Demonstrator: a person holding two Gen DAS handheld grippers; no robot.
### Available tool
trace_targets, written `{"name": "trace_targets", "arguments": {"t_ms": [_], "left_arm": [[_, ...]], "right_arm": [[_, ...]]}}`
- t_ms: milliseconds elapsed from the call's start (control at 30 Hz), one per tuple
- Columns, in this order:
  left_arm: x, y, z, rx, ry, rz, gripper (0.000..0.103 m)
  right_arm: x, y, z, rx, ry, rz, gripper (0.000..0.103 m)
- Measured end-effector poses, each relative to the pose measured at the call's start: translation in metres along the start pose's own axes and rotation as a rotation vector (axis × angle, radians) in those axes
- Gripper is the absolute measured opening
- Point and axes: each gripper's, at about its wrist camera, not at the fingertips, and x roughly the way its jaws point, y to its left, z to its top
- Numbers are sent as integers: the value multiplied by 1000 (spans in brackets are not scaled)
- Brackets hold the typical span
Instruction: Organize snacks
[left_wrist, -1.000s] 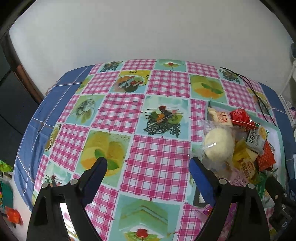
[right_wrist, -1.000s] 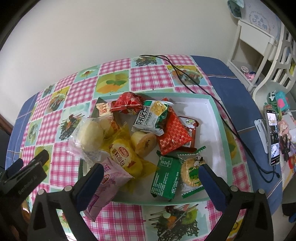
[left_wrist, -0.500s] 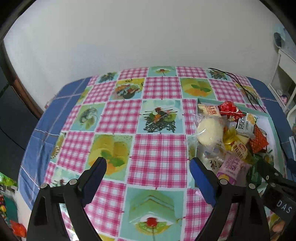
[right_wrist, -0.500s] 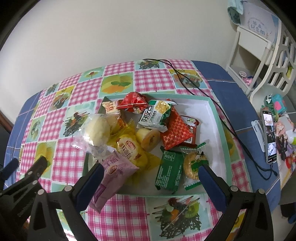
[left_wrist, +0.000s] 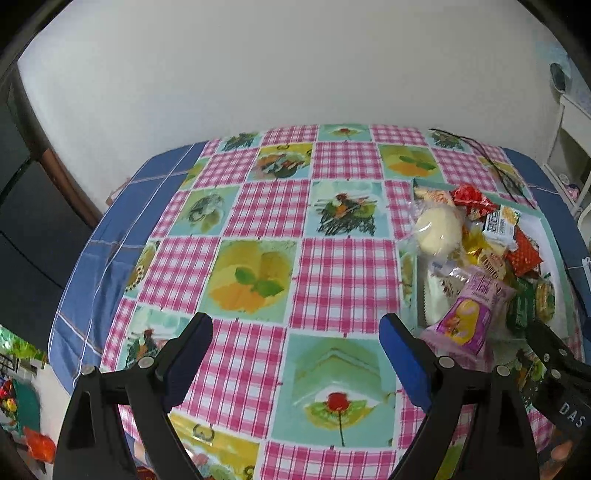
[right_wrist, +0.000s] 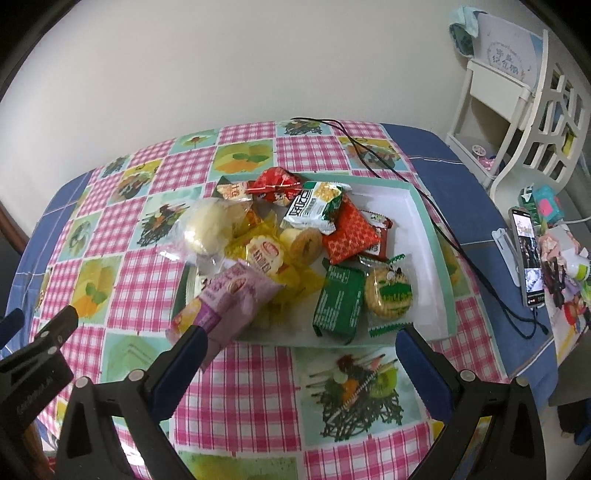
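Pink-purple snack packet (right_wrist: 227, 301) overhanging near-left rim of white tray (right_wrist: 424, 236), long axis running away up-right into pile. Just ahead of right gripper (right_wrist: 301, 345), fingers spread wide, empty; left gripper (left_wrist: 295, 334) likewise released, farther off over bare cloth. Packet's near end hidden behind right gripper's left finger.

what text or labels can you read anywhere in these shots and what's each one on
"DAS": white letters on the right gripper body, cut off at the left wrist view's edge.
Embossed lettering on the left gripper body: too faint to read.
Chinese print on the white-and-green packet, yellow packet, pink packet and wall sign: too blurred to read.
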Motion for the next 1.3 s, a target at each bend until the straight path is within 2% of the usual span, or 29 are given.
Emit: {"name": "trace_targets", "arguments": {"t_ms": [233,1300], "left_arm": [[0,5,-5,-2,23,3,92],[8,14,-5,-25,78,9,92]], "right_arm": [[-6,6,-9,-26,-11,1,103],[-5,9,-6,-23,-11,10,103]]}}
